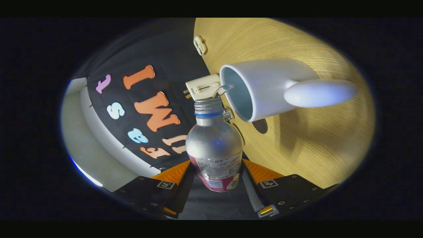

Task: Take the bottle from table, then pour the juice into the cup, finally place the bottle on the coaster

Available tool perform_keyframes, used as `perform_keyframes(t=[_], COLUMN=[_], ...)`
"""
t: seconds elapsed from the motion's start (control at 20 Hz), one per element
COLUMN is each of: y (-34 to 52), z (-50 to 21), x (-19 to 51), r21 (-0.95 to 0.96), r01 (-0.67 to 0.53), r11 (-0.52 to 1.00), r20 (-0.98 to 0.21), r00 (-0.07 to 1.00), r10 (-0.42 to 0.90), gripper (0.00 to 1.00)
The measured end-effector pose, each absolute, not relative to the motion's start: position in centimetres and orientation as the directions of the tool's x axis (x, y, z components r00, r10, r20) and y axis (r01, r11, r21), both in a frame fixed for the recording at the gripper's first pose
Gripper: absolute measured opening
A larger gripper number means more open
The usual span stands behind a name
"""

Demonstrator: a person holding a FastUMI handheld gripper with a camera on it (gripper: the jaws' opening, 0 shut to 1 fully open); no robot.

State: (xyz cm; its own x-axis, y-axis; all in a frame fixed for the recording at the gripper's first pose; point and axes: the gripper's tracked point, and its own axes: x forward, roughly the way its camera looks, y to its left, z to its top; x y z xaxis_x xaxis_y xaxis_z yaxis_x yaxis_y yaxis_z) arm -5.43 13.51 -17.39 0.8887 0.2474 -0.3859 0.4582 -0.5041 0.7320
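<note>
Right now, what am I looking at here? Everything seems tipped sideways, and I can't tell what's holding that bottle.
The camera rides on a hand-held gripper, a tool with two fingers that a person carries. It looks forward along those fingers, which you see at the bottom. The lens is a fisheye, so everything bends, and the tool is tilted, so the wooden table looks turned on its side.

Both fingers press on a clear plastic bottle with its cap off. Its open neck points at the mouth of a white cup, whose handle juts toward us; a thin stream of liquid arcs from the neck into the cup. A small dark round thing lies on the table beside the cup, perhaps the coaster. Small white devices sit at the table's far edge.
</note>
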Motion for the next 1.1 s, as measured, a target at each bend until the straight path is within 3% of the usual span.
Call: perform_keyframes(t=[1.1], y=[13.3], z=[-15.7], x=[-5.4], r21=[0.683], r01=[0.388], r11=[-0.619], r20=[-0.33], r00=[0.92], r10=[0.213], gripper=[0.77])
